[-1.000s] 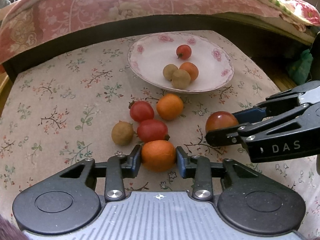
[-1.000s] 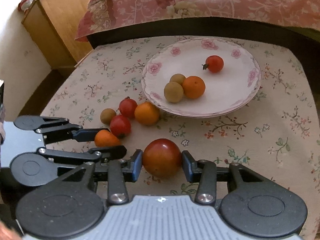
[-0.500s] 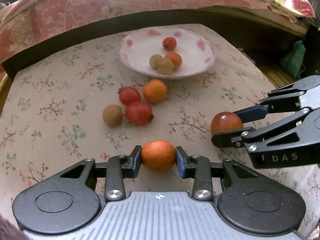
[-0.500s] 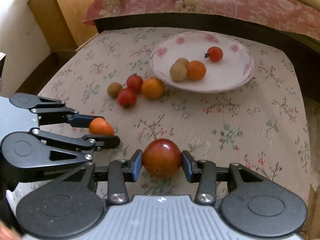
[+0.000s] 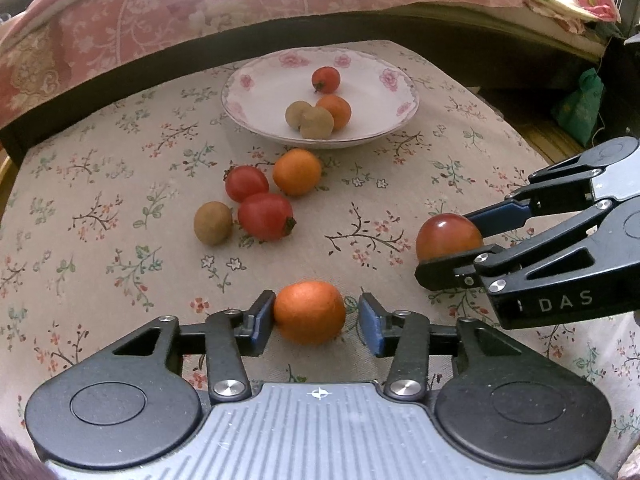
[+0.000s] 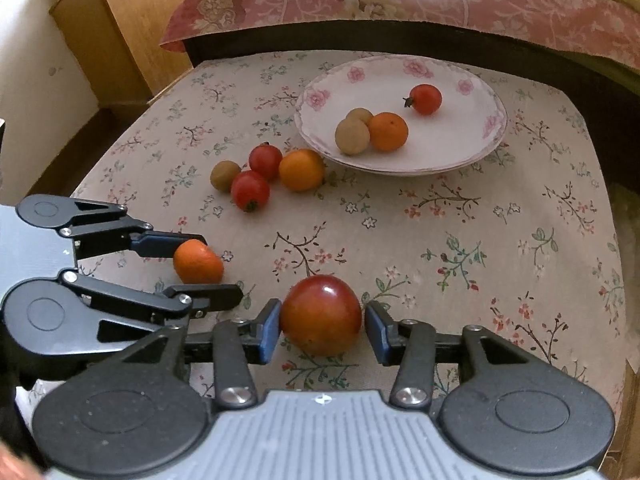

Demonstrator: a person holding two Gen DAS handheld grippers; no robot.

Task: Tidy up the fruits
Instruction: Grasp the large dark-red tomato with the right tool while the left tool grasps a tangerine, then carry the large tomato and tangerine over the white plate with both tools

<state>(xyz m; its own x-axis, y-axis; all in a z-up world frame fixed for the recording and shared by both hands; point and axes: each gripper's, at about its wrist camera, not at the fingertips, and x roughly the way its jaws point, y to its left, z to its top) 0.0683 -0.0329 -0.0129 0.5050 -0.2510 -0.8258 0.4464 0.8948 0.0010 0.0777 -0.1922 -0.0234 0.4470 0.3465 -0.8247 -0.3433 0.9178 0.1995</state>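
Now both tongs are spread: left tongs [image 5: 316,316] bracket an orange [image 5: 309,312], right tongs [image 6: 320,324] a tomato [image 6: 321,314], plate [image 5: 256,120] straight ahead.

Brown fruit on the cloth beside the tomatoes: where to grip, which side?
Take the brown fruit across its middle, coming from its open left side in the left wrist view. It is round, so any axis holds, but a red tomato crowds its right; pads on its near and far flanks should clear that.
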